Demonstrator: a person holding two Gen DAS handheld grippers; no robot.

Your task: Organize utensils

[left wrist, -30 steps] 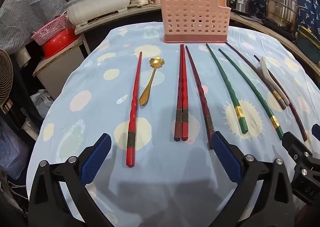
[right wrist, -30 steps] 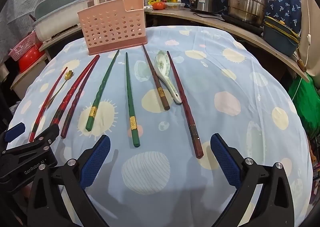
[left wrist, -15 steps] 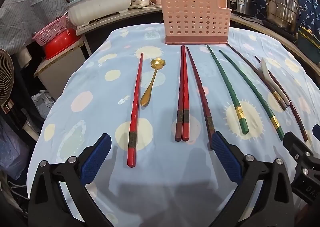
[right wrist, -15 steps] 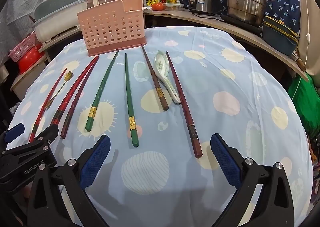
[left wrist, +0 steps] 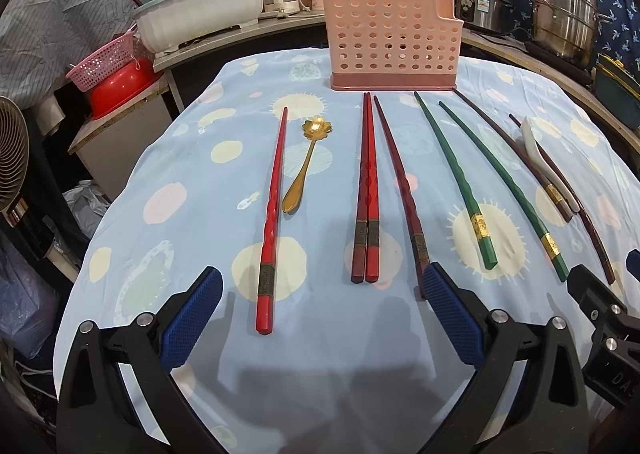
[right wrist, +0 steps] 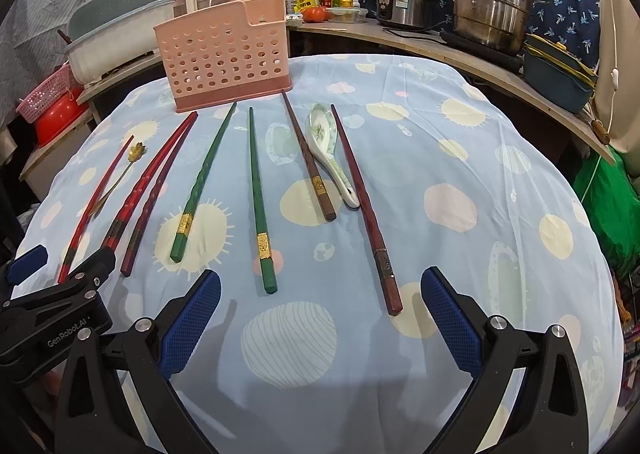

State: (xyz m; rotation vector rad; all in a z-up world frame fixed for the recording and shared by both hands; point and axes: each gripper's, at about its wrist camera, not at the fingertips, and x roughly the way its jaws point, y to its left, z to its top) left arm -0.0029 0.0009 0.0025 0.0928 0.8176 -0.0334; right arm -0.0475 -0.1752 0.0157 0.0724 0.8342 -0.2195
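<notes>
A pink perforated utensil holder (left wrist: 392, 48) (right wrist: 230, 58) stands at the far side of the table. In front of it lie a single red chopstick (left wrist: 272, 222), a gold flower spoon (left wrist: 306, 166), a pair of red chopsticks (left wrist: 366, 194), a dark red chopstick (left wrist: 400, 190), two green chopsticks (right wrist: 200, 182) (right wrist: 258, 198), a brown chopstick (right wrist: 310, 158), a white ceramic spoon (right wrist: 330, 152) and another dark red chopstick (right wrist: 366, 214). My left gripper (left wrist: 320, 314) is open and empty above the near ends of the red chopsticks. My right gripper (right wrist: 320, 314) is open and empty near the green and dark red chopsticks.
The table carries a light blue cloth (right wrist: 460, 174) with pale spots. Behind it a counter holds steel pots (right wrist: 492, 2), a rice cooker (right wrist: 404, 4), bottles and a dish tub (left wrist: 196, 20). A pink basket over a red bowl (left wrist: 116, 70) and a fan (left wrist: 12, 158) stand at the left.
Both grippers have drawn back slightly from the utensils. Nothing on the table has moved.
</notes>
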